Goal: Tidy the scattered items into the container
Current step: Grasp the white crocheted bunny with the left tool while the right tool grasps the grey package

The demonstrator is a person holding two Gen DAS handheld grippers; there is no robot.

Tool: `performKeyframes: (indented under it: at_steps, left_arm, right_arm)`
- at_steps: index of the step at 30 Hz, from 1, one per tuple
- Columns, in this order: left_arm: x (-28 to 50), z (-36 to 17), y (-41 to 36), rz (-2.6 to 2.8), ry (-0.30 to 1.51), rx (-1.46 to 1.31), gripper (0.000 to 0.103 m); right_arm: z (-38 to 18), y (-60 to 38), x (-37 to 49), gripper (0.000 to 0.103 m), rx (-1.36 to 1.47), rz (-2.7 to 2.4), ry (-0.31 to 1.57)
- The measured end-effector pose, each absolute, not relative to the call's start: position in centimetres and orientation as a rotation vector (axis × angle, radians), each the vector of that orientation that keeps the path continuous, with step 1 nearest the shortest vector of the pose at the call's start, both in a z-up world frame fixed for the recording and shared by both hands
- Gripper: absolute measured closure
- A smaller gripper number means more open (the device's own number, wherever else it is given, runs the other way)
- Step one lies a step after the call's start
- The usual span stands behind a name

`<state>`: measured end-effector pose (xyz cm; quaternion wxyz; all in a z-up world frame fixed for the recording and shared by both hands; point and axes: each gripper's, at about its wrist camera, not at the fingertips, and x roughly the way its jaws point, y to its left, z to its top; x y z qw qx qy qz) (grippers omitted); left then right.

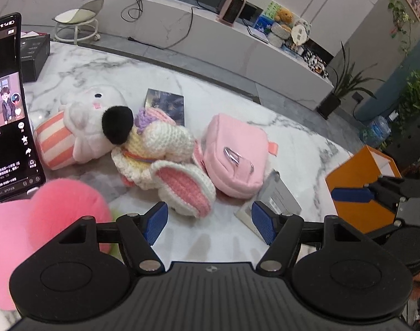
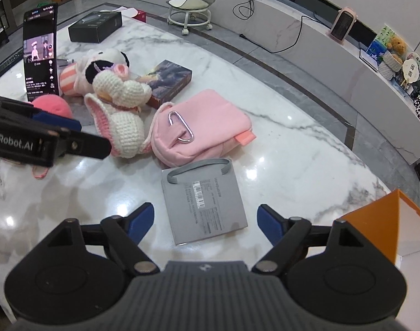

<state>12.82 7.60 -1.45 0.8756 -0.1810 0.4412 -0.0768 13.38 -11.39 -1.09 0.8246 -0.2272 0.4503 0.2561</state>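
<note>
On the marble table (image 1: 292, 138) lie a crocheted white-and-pink bunny (image 1: 165, 154), a white plush dog with a striped cup (image 1: 80, 129), a pink pouch (image 1: 234, 154) with a metal clip, a flat grey packet (image 2: 204, 201), a dark book (image 2: 168, 81) and a pink plush (image 1: 44, 218). The orange box (image 2: 389, 229) stands at the right edge. My left gripper (image 1: 210, 223) is open and empty, just short of the bunny. My right gripper (image 2: 207, 223) is open and empty over the near end of the grey packet.
A phone (image 2: 40, 52) on a stand plays a video at the left. A black box (image 2: 95, 26) lies at the far left of the table. The left gripper (image 2: 44, 138) shows in the right wrist view. A stool (image 2: 189, 9) and a long counter stand beyond.
</note>
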Motion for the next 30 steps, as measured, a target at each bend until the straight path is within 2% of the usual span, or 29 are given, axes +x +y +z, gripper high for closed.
performKeyframes:
  at_steps: [14,18,30]
  left_arm:
    - [15.1,-3.8,8.1,-0.118,0.958,-0.455,0.023]
    - [15.5,-4.4,8.1,-0.093,0.964,-0.479,0.018]
    - [16.4,-5.2,8.0,-0.028,0.963,-0.484,0.018]
  right_arm:
    - [-3.9,-11.5,15.3,0.016,-0.484,0.561,0.962]
    - [-4.6,-11.6,15.9,0.016,-0.481,0.559,0.969]
    - [-5.5,-11.2,16.9,0.011,-0.436,0.621,0.98]
